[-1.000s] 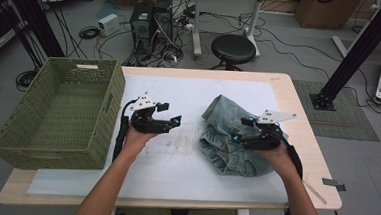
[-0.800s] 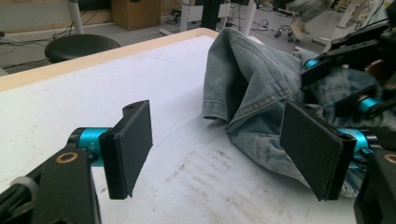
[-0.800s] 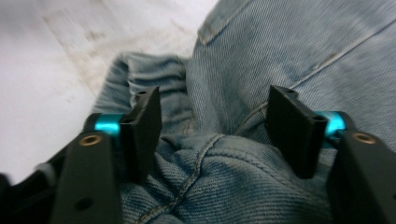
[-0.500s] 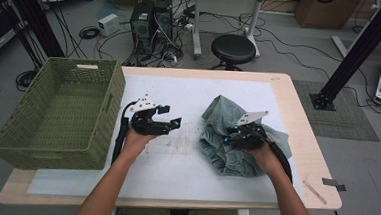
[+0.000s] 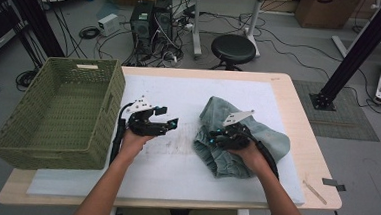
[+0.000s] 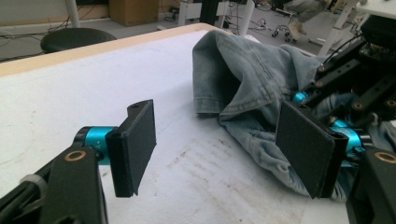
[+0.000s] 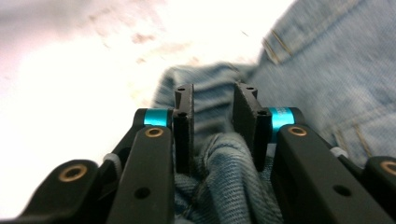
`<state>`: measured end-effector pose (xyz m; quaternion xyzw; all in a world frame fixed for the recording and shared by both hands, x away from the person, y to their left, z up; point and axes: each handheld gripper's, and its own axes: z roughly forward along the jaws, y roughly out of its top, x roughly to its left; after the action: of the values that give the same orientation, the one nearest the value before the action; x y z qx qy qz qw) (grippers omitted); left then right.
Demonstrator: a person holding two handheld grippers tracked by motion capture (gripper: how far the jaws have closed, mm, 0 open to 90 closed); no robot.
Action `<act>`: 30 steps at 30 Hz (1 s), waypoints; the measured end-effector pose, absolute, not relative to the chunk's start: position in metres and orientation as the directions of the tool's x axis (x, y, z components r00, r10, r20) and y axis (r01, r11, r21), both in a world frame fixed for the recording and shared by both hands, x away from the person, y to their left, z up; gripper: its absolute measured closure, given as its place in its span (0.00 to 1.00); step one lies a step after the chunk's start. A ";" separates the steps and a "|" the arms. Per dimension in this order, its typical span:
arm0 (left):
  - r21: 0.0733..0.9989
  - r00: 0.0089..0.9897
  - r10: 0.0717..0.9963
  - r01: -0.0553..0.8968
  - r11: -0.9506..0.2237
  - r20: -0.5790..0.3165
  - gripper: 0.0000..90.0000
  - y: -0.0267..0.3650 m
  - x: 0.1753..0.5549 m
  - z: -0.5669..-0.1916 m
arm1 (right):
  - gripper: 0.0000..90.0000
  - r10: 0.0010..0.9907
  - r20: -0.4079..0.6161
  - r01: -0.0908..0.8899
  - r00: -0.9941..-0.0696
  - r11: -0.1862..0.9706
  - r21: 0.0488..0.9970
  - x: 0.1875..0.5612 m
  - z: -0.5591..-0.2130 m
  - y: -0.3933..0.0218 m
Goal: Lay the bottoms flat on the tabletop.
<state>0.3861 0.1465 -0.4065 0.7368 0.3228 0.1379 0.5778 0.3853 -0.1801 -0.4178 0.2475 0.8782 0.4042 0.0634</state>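
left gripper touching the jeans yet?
Apart. The left gripper view shows the left gripper with bare white mat between its open pads and the jeans lying beyond.

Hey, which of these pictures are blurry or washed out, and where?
Right gripper view: the white mat is blown out to glare and the denim garment is smeared. Left gripper view: sharp on the fingers, background soft. High view: evenly lit, slightly soft.

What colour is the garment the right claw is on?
Faded light-blue denim garment, clearest in the left gripper view.
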 end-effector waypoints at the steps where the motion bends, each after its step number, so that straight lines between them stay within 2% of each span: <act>1: 0.941 0.753 0.636 0.315 -0.122 -0.170 0.32 0.148 0.386 -0.406 | 0.80 0.475 0.096 0.378 -0.875 0.547 0.747 0.385 -0.418 -0.175; 4: 0.942 0.748 0.641 0.315 -0.115 -0.172 0.32 0.152 0.385 -0.406 | 0.82 0.437 0.099 0.353 -0.894 0.550 0.757 0.386 -0.420 -0.161; 7: 0.941 0.750 0.639 0.317 -0.118 -0.172 0.33 0.154 0.384 -0.405 | 0.80 0.459 0.065 0.345 -0.886 0.560 0.753 0.388 -0.420 -0.155; 9: 0.939 0.756 0.629 0.322 -0.117 -0.181 0.34 0.153 0.384 -0.406 | 0.71 0.494 0.053 0.353 -0.868 0.538 0.765 0.388 -0.416 -0.161; 11: 0.935 0.774 0.604 0.331 -0.130 -0.189 0.36 0.150 0.384 -0.407 | 0.54 0.538 0.052 0.362 -0.841 0.489 0.794 0.387 -0.410 -0.171; 14: 0.921 0.799 0.567 0.352 -0.167 -0.203 0.37 0.141 0.384 -0.412 | 0.50 0.595 0.066 0.363 -0.801 0.395 0.844 0.387 -0.396 -0.192; 22: 0.882 0.829 0.519 0.388 -0.269 -0.206 0.35 0.110 0.384 -0.425 | 0.55 0.739 -0.003 0.352 -0.674 0.326 0.877 0.386 -0.371 -0.240; 28: 0.828 0.851 0.489 0.408 -0.384 -0.193 0.35 0.085 0.387 -0.435 | 0.55 0.767 0.005 0.365 -0.642 0.300 0.881 0.384 -0.373 -0.254; 30: 0.809 0.851 0.490 0.419 -0.413 -0.190 0.38 0.077 0.388 -0.439 | 0.54 0.765 0.008 0.368 -0.644 0.301 0.880 0.384 -0.374 -0.255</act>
<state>0.3880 0.0770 -0.4386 0.8397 0.2706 0.0382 0.4693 0.3838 -0.2554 -0.3741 0.3641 0.7779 0.4657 0.2130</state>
